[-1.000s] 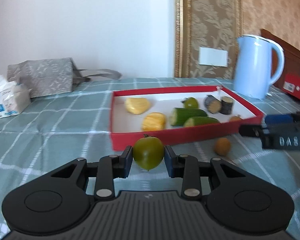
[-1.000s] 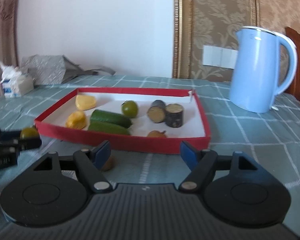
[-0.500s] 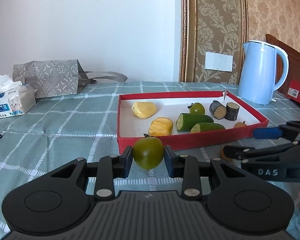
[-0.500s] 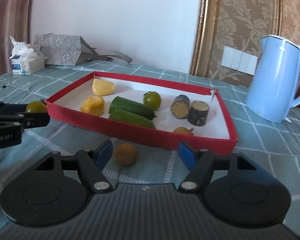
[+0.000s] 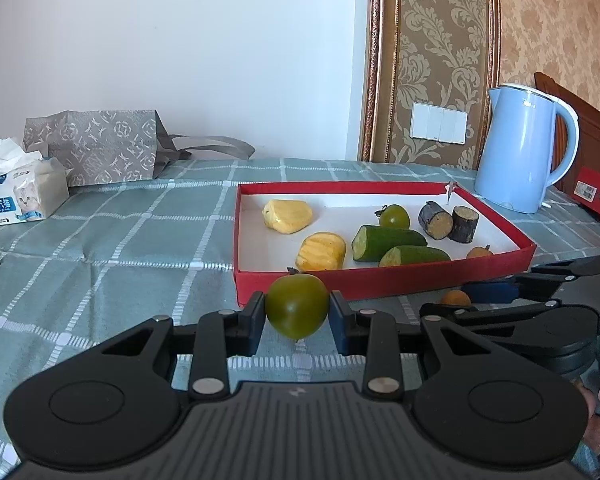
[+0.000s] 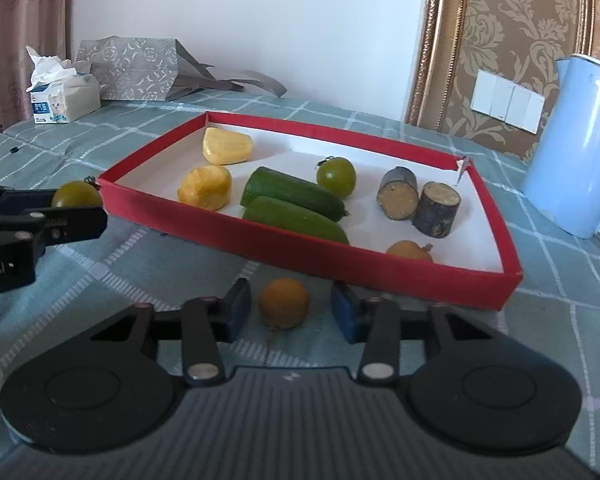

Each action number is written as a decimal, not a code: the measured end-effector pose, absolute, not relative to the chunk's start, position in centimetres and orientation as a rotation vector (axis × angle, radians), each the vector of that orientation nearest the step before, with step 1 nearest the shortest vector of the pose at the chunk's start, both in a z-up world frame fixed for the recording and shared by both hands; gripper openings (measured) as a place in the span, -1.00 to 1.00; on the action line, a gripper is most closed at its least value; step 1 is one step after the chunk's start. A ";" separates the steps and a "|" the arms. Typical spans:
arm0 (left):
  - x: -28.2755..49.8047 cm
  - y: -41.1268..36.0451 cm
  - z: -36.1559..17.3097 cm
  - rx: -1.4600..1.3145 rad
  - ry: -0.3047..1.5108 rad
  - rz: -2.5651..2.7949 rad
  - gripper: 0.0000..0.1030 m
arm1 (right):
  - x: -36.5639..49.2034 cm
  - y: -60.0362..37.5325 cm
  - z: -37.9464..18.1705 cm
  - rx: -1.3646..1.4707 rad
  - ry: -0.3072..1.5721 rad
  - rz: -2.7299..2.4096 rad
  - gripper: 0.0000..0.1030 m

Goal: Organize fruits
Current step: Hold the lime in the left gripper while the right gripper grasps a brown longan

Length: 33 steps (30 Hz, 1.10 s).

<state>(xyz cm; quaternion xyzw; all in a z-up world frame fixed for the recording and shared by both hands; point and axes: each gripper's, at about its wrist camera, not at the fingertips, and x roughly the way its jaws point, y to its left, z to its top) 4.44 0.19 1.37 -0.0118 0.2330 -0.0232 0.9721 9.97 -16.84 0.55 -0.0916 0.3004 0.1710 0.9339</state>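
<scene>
While both grippers sit before the red tray (image 6: 380,258):
Writing: "ot.AI" on the left gripper (image 6: 78,202), seen from the right wrist.
Left gripper (image 5: 297,312): clamped on a green tomato (image 5: 297,306).
Right gripper (image 6: 286,306): closing around an orange fruit (image 6: 284,302) on the tablecloth, pads not touching.
Left view only: a red box (image 5: 598,196).

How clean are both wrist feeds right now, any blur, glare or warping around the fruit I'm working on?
Left wrist view: sharp; the green tomato in the left claw is crisp, and fisheye bends the wall trim. Right wrist view: the small orange fruit between the closing right claw is slightly soft; the blue kettle is cut off at the edge. No glare in either.
</scene>
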 end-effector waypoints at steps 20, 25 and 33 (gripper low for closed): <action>4.5 -0.4 1.1 -0.004 0.467 -0.050 -0.36 | 7.0 -19.4 3.1 -0.134 0.489 0.290 -0.53; 4.6 -0.5 0.8 0.002 0.474 -0.041 -0.36 | 7.4 -21.2 3.5 -0.077 0.479 0.254 -0.53; 5.1 -0.5 0.6 0.013 0.487 -0.028 -0.36 | 7.9 -22.2 3.4 -0.042 0.470 0.213 -0.53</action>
